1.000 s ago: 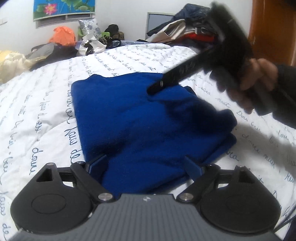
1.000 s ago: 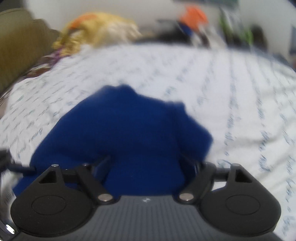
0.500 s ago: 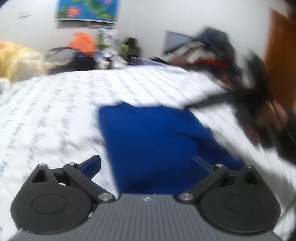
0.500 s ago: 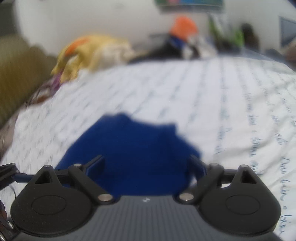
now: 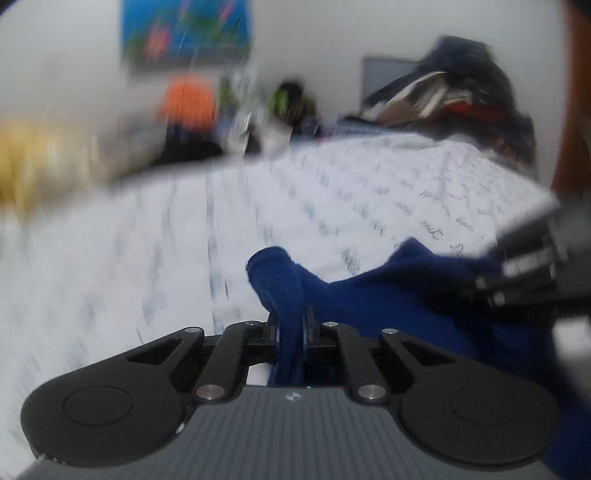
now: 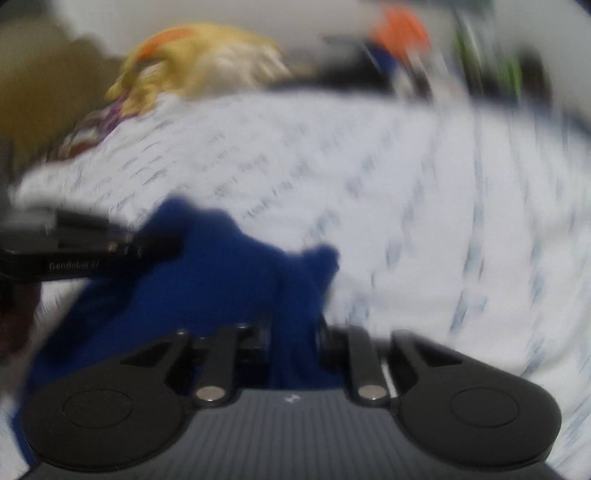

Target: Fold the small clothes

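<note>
A dark blue knitted garment point(image 5: 399, 299) lies on the white bed cover with script print point(image 5: 147, 258). My left gripper point(image 5: 290, 325) is shut on a bunched edge of the garment, which sticks up between the jaws. My right gripper point(image 6: 293, 332) is shut on another edge of the same blue garment point(image 6: 207, 280). Each gripper shows in the other's view: the right one point(image 5: 532, 273) at the right edge, the left one point(image 6: 85, 254) at the left edge. Both views are motion-blurred.
A pile of clothes point(image 5: 450, 99) sits at the far right of the bed. Orange and dark items point(image 5: 192, 99) line the wall under a poster point(image 5: 184, 33). A yellow bundle point(image 6: 199, 62) lies at the bed's far left.
Both grippers were open over the flat garment; they have closed on its edges and the cloth is now lifted and bunched between them.
</note>
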Available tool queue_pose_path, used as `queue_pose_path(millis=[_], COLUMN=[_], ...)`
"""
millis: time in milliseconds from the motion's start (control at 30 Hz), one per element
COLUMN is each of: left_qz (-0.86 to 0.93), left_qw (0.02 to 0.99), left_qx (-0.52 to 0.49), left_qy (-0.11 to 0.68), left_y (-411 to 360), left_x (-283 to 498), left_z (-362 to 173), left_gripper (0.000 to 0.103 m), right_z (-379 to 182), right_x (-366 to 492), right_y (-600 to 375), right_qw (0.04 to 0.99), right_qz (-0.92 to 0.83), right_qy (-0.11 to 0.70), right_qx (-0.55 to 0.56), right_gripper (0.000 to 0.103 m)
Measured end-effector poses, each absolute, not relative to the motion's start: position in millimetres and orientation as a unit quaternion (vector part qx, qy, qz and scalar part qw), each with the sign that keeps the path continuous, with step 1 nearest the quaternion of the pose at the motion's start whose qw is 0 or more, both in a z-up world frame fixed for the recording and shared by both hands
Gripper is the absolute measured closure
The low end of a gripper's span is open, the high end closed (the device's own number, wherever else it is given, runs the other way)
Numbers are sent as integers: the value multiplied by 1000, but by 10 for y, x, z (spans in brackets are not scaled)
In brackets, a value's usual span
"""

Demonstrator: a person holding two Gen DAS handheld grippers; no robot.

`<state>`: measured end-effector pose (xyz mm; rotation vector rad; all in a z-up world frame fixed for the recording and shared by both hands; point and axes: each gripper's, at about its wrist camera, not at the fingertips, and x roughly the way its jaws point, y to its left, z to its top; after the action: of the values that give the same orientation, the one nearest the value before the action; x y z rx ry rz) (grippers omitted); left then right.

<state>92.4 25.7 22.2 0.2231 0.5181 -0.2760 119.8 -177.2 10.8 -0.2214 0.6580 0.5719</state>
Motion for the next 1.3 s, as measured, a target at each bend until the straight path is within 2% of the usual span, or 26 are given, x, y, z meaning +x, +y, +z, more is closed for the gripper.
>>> queue_pose_path(millis=[33,100,133,167,200,233,267,300,333,367,400,467,533,567,633,867,933,967,1000,1033,1100,1300], left_qz=[-129,-108,-107,-104,-100,-91,-79,-72,-75,-88,-103,-115,-95,-84,-85,-82,-82,-83,-85,-84,-83,-83], left_qw=[947,941,941,941,940,941,946,952,957,959,957,950,935,939,934,935,935,935,935,936,936,936], left_qx=[136,157,154,144,134,129,122,105,79,48,25,23,44,29,-15,-18,-19,-20,-2,0,-1,-6], left_qy=[260,280,281,289,297,298,290,279,269,265,269,290,338,332,346,344,344,345,344,340,341,343], left_y=[181,148,160,187,224,260,306,337,367,349,323,108,-36,-9,115,135,131,151,108,107,114,148], left_x=[906,979,965,950,925,875,804,718,637,578,528,572,639,627,671,645,646,653,642,655,653,643], left_z=[146,-66,-63,-11,53,129,219,315,423,507,523,401,65,-72,-94,-80,-74,-60,-65,-71,-79,-65], left_gripper=[90,88,86,80,75,61,46,37,22,13,10,8,7,0,0,0,0,0,0,0,0,0], right_z=[71,-120,-158,-149,-99,-25,77,183,275,346,379,300,21,-168,-333,-186,-28,-29,-103,-207,-329,-294], right_x=[1187,1341,1380,1472,1506,1492,1400,1277,1158,1059,999,1004,1210,1295,1275,1378,1133,1039,994,955,921,905], right_y=[-1778,-1890,-1998,-2073,-2123,-2176,-2224,-2244,-2233,-2199,-2139,-1986,-1863,-1855,-1873,-1814,-1810,-1825,-1814,-1895,-2006,-2038], right_qw=[910,914,916,912,909,911,918,925,928,927,925,919,908,907,926,918,926,927,924,920,927,930], right_qz=[266,249,252,239,219,203,198,204,217,231,241,249,215,200,214,178,185,194,192,191,209,202], right_qy=[298,313,312,333,351,352,333,309,288,277,274,294,353,367,309,350,324,316,329,335,298,297], right_qx=[-113,-72,-16,21,47,66,78,89,97,101,102,88,62,49,28,49,60,52,38,73,86,81], right_gripper=[86,83,78,64,56,49,49,49,49,48,45,38,39,38,38,37,35,30,27,26,26,26])
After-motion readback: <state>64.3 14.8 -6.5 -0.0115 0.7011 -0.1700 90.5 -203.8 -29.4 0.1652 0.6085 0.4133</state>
